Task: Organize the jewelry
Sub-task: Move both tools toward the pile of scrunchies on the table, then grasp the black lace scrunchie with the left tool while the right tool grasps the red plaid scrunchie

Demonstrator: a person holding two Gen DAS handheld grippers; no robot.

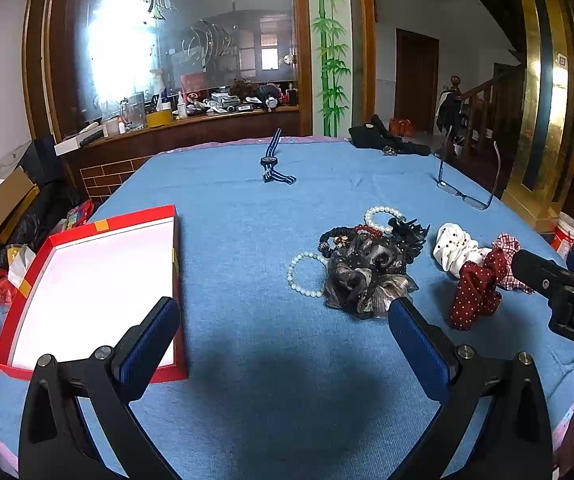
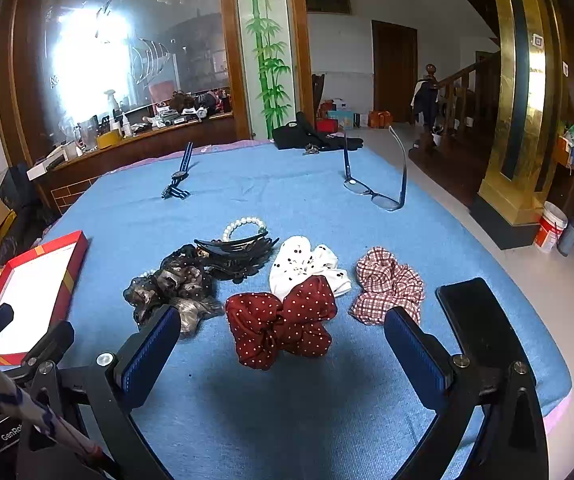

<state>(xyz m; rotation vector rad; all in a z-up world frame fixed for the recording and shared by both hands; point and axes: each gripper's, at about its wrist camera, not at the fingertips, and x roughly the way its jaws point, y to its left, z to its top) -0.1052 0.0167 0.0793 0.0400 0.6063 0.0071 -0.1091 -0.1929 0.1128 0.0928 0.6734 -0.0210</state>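
Note:
On the blue cloth lies a heap of accessories: a dark grey scrunchie (image 1: 361,280) (image 2: 175,284), a black hair claw (image 2: 239,254), pearl bracelets (image 1: 303,274) (image 2: 243,226), a red bead bracelet (image 1: 367,231). Beside them sit a white dotted scrunchie (image 2: 307,264), a red polka-dot scrunchie (image 2: 283,322) (image 1: 475,292) and a checked scrunchie (image 2: 387,284). A red box with a white inside (image 1: 23,288) (image 2: 67,280) lies at the left. My left gripper (image 1: 285,320) hangs open between box and heap. My right gripper (image 2: 283,328) is open, straddling the red polka-dot scrunchie from above.
Glasses (image 2: 375,196) and a striped-strap watch (image 1: 273,164) lie farther back, dark cloth (image 2: 311,136) at the far edge. A black phone (image 2: 483,320) rests by the right fingertip. The table drops off on the right; boxes and clutter stand at the left.

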